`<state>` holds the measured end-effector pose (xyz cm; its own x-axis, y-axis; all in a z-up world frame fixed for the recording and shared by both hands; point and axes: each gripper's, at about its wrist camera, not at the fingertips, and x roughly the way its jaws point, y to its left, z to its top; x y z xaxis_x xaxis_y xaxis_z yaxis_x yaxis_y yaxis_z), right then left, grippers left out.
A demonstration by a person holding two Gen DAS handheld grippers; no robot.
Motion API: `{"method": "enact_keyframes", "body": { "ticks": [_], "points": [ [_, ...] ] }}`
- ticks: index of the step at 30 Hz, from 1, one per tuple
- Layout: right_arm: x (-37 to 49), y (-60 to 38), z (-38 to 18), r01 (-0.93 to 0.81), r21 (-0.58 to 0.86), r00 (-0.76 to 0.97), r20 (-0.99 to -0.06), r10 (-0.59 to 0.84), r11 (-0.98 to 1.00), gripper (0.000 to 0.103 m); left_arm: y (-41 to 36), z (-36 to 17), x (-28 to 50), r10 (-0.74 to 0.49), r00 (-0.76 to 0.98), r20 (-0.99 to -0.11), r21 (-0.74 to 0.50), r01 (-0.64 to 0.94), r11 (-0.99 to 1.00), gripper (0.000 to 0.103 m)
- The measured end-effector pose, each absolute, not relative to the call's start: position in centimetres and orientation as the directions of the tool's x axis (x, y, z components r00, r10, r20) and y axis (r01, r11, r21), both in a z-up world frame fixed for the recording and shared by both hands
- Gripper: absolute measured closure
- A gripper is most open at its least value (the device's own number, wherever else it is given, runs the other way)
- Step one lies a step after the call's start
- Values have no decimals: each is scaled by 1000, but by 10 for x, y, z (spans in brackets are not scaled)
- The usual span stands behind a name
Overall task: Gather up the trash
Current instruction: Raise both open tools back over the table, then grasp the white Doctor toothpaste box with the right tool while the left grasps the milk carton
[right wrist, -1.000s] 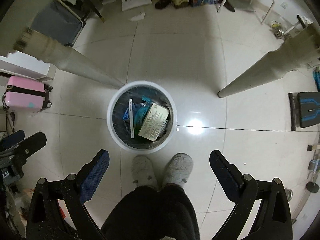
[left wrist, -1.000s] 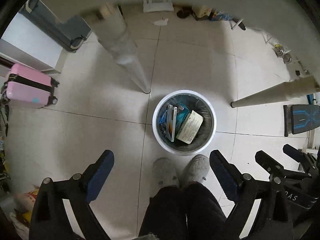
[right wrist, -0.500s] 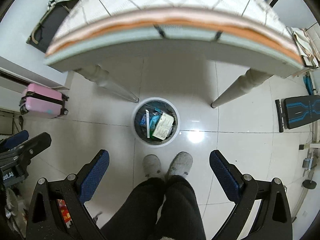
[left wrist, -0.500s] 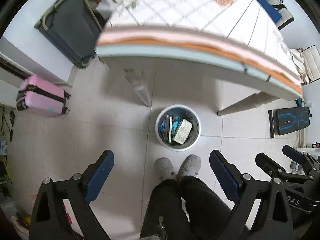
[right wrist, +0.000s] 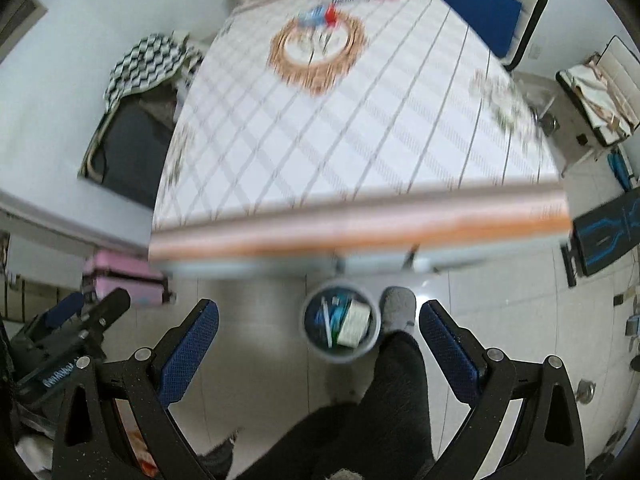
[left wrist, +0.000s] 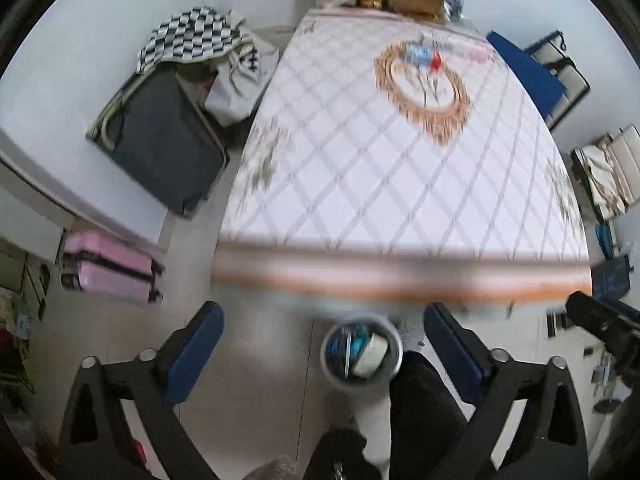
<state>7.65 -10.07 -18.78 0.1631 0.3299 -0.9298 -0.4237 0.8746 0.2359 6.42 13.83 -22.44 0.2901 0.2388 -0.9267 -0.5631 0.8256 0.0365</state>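
I lifted both claws, left [left wrist: 322,344] and right [right wrist: 319,338], well above the bin [left wrist: 362,354]; the table [left wrist: 400,184] came into view below them. My left jaws opened slightly wider, empty.

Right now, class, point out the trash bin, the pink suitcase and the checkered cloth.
trash bin [right wrist: 320,350]: right wrist view, on its near white rim.
pink suitcase [left wrist: 112,270]: left wrist view, on its pink shell.
checkered cloth [left wrist: 188,38]: left wrist view, on the middle of the fabric.
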Motion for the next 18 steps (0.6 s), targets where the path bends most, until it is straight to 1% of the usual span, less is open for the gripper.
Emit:
{"method": "enact_keyframes", "body": {
  "ticks": [2, 6, 7, 9, 12, 15, 18],
  "points": [
    [123, -92, -179, -430, 222, 174, -931, 322, 875, 2, 150, -220, 98, 261, 298, -918, 42, -583, 812, 0],
    [234, -56, -173, -511, 115, 197, -949, 246, 852, 2, 179, -219, 190, 293, 282, -913, 49, -639, 768, 0],
    [258, -47, -174, -528, 96, 196, -953, 231, 844, 2, 188, -222, 216, 254, 278, -926, 10, -656, 755, 0],
    [322, -22, -176, -584, 42, 194, -962, 190, 811, 2, 208, -229, 262, 235, 256, -938, -5, -687, 727, 0],
    [425, 21, -183, -661, -59, 222, -968, 120, 749, 2, 236, -247, 338, 203, 203, -958, -11, -732, 681, 0],
    [535, 72, -201, -719, -172, 262, -964, 34, 673, 2, 264, -270, 409, 179, 153, -972, -6, -776, 631, 0],
    [616, 116, -225, -762, -264, 311, -950, -22, 591, 2, 282, -287, 456, 156, 126, -980, -9, -805, 593, 0]
  ]
}}
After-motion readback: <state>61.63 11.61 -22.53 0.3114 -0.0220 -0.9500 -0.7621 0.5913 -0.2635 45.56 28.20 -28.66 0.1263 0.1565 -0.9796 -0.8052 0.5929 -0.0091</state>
